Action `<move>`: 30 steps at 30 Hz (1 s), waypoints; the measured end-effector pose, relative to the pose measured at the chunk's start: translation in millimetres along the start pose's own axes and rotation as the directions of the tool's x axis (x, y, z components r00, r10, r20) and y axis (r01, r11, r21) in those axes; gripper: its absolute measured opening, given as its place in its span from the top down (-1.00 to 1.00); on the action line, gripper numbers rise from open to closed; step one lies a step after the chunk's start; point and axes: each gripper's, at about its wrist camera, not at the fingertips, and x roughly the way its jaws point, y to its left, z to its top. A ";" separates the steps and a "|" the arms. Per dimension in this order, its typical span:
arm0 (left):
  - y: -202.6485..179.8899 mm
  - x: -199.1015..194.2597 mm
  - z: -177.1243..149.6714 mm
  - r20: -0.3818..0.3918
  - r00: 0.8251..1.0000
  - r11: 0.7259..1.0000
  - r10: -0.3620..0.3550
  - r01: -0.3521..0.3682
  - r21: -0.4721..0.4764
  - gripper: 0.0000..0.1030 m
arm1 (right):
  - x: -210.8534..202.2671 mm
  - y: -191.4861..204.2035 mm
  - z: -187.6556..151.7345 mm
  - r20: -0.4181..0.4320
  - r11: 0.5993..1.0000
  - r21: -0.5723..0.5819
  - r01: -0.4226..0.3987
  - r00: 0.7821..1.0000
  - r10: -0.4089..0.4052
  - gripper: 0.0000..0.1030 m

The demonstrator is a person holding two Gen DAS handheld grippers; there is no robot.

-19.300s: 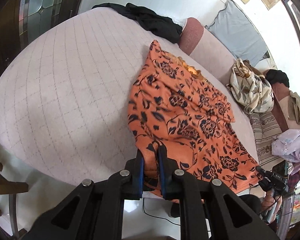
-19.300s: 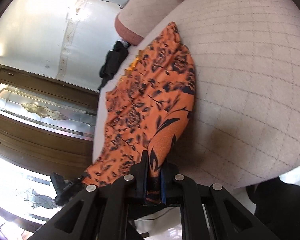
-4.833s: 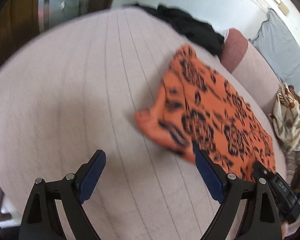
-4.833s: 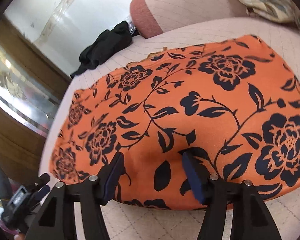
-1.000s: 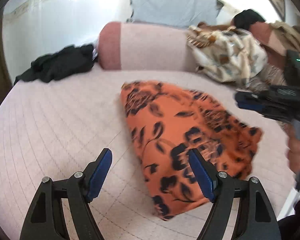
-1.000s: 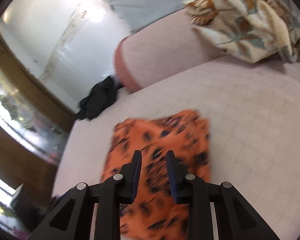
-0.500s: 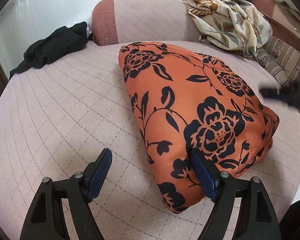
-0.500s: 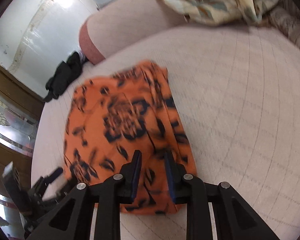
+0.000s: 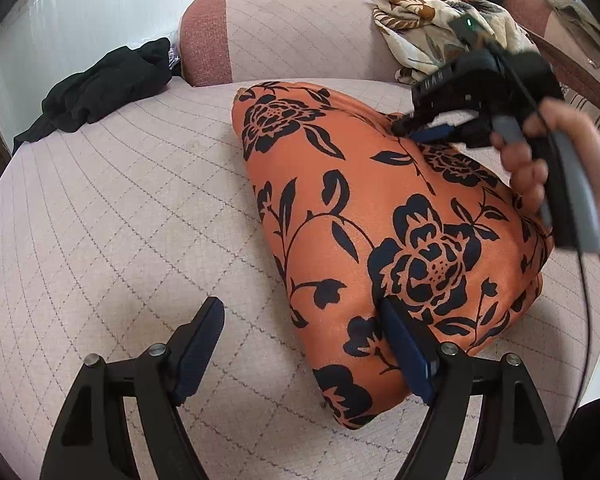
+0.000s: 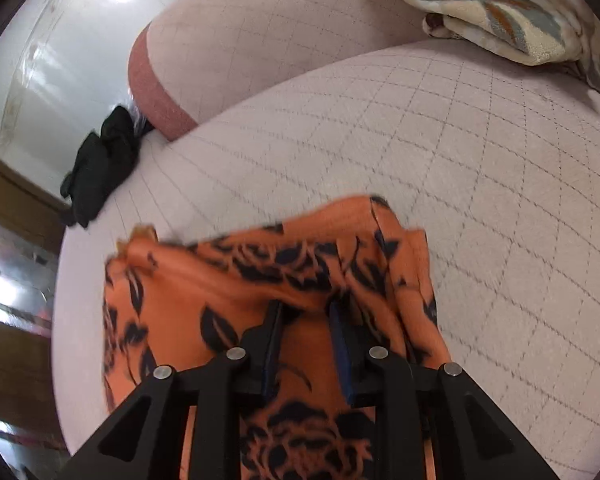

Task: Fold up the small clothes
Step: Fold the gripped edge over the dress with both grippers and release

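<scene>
On the quilted bed (image 9: 100,208), a folded orange garment (image 9: 360,216) is laid, bare room left around it. The left gripper (image 9: 300,344) is held spread wide, one finger touching the near edge. The right gripper's (image 10: 305,336) jaws are narrowed over cloth; a grip cannot be told.

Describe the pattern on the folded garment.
Orange garment with dark navy-black flowers and leaves; clearest in the left wrist view.

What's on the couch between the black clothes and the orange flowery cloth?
Nothing. In the left wrist view, only bare quilted cushion lies between the black clothes and the orange flowery cloth.
</scene>
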 end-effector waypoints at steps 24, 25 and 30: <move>-0.8 2.2 2.9 -0.003 1.000 1.000 0.010 -0.010 -0.010 -0.59 | -0.7 73.5 -14.7 -0.025 0.980 -0.115 -0.165 0.986 0.163 0.46; -1.3 2.1 3.0 -0.003 1.000 1.000 0.013 -0.013 -0.010 -0.59 | -14.1 69.6 -22.4 -0.002 0.976 -0.119 -0.181 0.983 0.182 0.45; -4.9 1.1 0.6 0.002 1.000 1.000 0.021 -0.021 -0.012 -0.59 | -70.6 45.7 -65.7 0.068 0.982 -0.115 -0.153 0.985 0.161 0.45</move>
